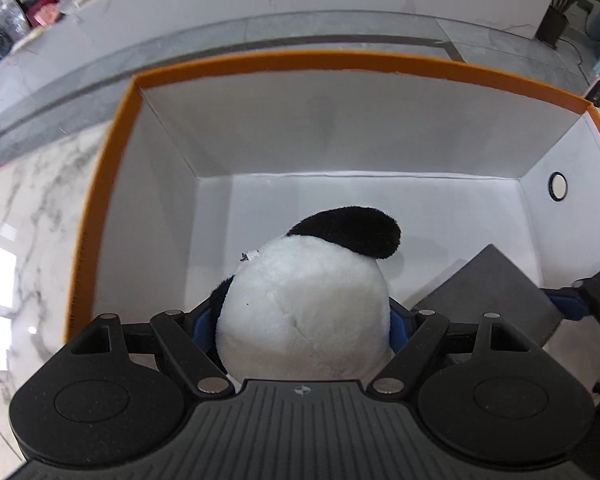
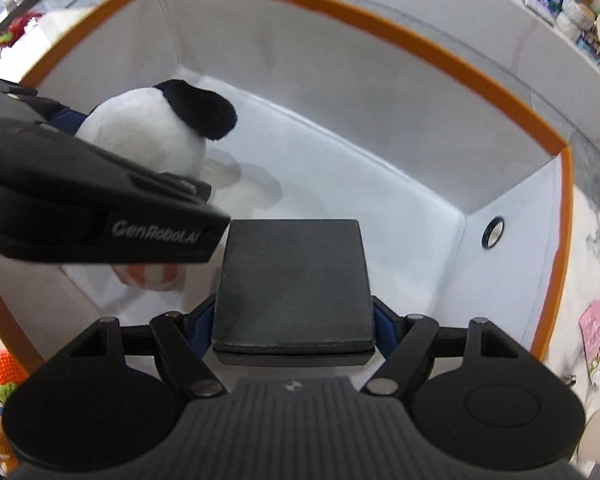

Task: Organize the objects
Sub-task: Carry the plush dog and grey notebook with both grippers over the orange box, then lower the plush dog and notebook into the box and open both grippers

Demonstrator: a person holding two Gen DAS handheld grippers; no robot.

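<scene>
- Left wrist view: the left gripper (image 1: pixel 302 320) points down into an orange-rimmed white box (image 1: pixel 100 208), its blue fingers (image 1: pixel 202 326) pressed against both sides of a panda plush (image 1: pixel 304 304), whose black ear juts out past the fingertips.
- Right wrist view: the right gripper (image 2: pixel 294 320) clamps a flat dark grey case (image 2: pixel 294 284) between its blue pads (image 2: pixel 384 326), holding it over the box's floor.
- Beyond the case, a round black-ringed hole (image 2: pixel 493 232) sits in the box's side wall.
- To the left of the right fingers, the left gripper's black body overlaps the plush.
- Outside the box lies a marble counter (image 1: pixel 28 216).
</scene>
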